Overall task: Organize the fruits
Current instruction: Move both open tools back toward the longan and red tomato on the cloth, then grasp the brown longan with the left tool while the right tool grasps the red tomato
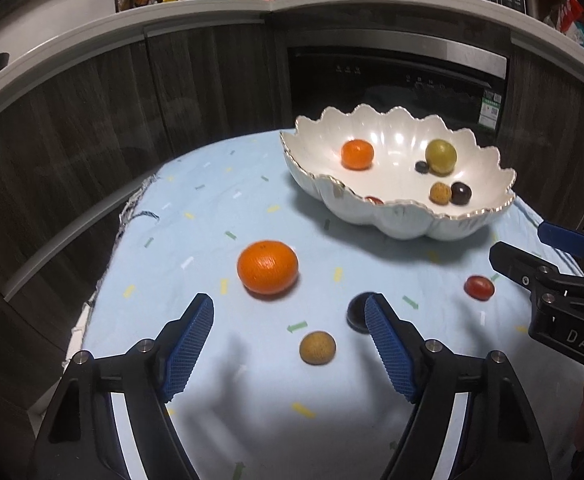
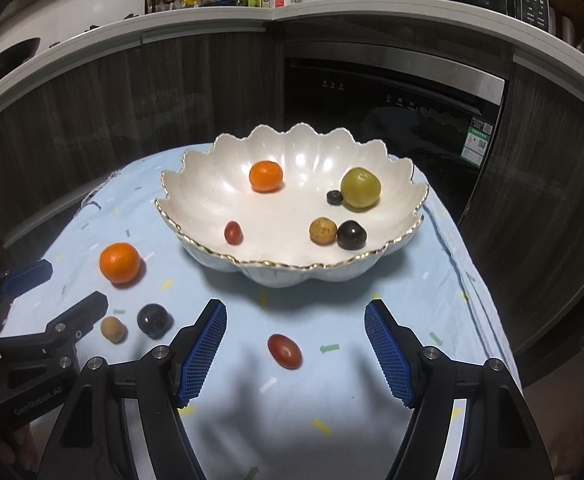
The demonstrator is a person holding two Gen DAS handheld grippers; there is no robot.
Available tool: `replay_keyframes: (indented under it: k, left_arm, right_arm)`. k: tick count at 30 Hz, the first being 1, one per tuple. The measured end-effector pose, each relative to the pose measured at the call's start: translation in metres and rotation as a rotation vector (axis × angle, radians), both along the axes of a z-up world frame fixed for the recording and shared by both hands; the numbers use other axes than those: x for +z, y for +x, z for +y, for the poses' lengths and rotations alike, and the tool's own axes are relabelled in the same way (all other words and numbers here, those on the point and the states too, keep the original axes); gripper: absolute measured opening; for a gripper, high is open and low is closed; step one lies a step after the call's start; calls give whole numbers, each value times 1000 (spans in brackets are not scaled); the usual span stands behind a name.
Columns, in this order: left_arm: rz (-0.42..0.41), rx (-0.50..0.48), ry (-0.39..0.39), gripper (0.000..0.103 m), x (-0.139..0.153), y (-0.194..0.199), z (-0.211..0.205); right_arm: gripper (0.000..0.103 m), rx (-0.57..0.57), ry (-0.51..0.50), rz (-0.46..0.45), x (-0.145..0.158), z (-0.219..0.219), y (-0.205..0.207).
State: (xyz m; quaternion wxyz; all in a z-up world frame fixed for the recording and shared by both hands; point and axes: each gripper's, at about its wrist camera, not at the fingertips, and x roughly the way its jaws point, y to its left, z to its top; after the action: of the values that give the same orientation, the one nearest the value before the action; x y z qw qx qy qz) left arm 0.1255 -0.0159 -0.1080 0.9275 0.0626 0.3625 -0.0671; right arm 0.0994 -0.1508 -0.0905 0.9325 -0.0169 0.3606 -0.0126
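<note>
Four loose fruits lie on the pale blue cloth: a dimpled orange, a glossy dark plum, a tan speckled ball, perhaps a longan, and an oval tomato. Nearby stands the scalloped, gold-rimmed bowl. Left gripper and right gripper gape empty.

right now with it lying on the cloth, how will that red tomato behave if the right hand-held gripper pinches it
The tomato is oval and glossy, so it probably rolls or slips sideways if nudged. It looks small and thin-skinned, so likely light but easily squashed. The right hand-held gripper stands open around it.
</note>
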Motion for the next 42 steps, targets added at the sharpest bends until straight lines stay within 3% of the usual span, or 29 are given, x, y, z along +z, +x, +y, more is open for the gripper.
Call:
replay_keyframes:
  k: [5,9,23,27,33,42]
  left_arm:
    - [21,-12,-4,73,-8,0,-3]
    - [46,-15,-7,62,-16,2,-4]
    - [109,-9,-51,54,-34,8,-2]
    - [124,-14,-60,42,-38,9,-2]
    - [133,-20,-63,37,-40,9,-2]
    - [132,-34,-61,24,-40,8,-4]
  right_arm:
    - [73,3,3,27,-11,-1,2]
    - [73,8,7,47,-19,-1,4]
    - [72,16,35,101,-40,-2,13]
    - [59,25,43,117,-45,-3,15]
    - [52,34,50,135,-51,-2,17]
    - [32,59,66,148,-53,-1,19]
